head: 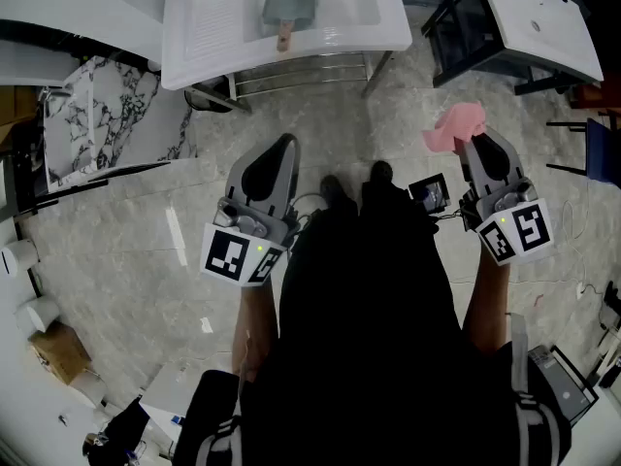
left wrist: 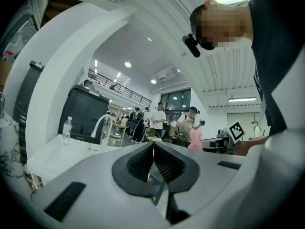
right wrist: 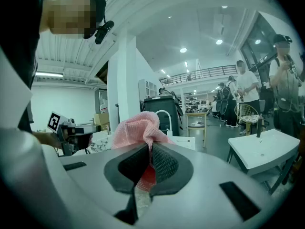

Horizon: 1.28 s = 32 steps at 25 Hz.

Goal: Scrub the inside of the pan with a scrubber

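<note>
We pinch pink mesh scrubber (right wrist: pixel 137 127) tight in right gripper (right wrist: pixel 148 149). Left gripper (left wrist: pixel 153 147) closed, empty. Pan (head: pixel 287 8) lies in sink (head: pixel 209 27), well ahead of both. Step looks like approach. Next: reach forward, lower it into pan.

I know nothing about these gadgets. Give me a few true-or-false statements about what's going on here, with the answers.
1. The right gripper is clamped on a pink scrubber. True.
2. The left gripper holds the pan. False: its jaws are shut with nothing between them.
3. The pan lies in the white sink. True.
4. The scrubber is rubbing the pan. False: it is held well short of the sink, over the floor.
</note>
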### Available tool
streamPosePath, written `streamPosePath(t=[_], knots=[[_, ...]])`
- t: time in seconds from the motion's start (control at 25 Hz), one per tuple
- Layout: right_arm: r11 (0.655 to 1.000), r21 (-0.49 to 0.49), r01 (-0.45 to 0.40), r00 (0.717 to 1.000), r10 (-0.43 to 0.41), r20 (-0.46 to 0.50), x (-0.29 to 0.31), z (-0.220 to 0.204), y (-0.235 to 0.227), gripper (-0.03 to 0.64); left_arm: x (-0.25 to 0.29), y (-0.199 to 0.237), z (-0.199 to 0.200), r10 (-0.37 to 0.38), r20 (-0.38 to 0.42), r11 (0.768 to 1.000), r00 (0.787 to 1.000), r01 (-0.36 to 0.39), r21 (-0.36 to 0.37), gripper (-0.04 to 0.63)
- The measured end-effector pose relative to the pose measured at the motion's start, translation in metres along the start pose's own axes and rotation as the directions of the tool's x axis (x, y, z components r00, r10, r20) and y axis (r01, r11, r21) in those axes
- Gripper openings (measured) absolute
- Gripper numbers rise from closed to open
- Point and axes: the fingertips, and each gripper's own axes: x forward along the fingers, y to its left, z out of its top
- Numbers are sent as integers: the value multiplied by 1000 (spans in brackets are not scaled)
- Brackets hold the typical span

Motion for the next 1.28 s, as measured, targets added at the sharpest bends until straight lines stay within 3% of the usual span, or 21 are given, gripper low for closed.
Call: streamPosePath(t=[0.32,0.48,0.84,1.12,1.2,1.28], knots=[[999,27,-26,999,25,26,25,4,7,35,0,14,-1,-11,8,1000,1000,11,-7,35],[998,40,-48,999,47,18,46,5,1,35,13,29,-9,5,-34,1000,999,-6,-13,35],[983,71,-171,985,173,-16,147,6,-47,38,83,86,-18,135,-97,990,986,-139,-37,35],[957,55,-284,955,287,-78,269,25,-112,38,158,159,-52,300,-236,954,924,-295,57,43],[953,51,-300,949,304,-90,295,29,-133,38,180,176,-76,318,-303,948,898,-304,95,148],[943,53,-327,936,332,-117,319,24,-150,40,193,189,-101,349,-367,937,862,-325,128,164]])
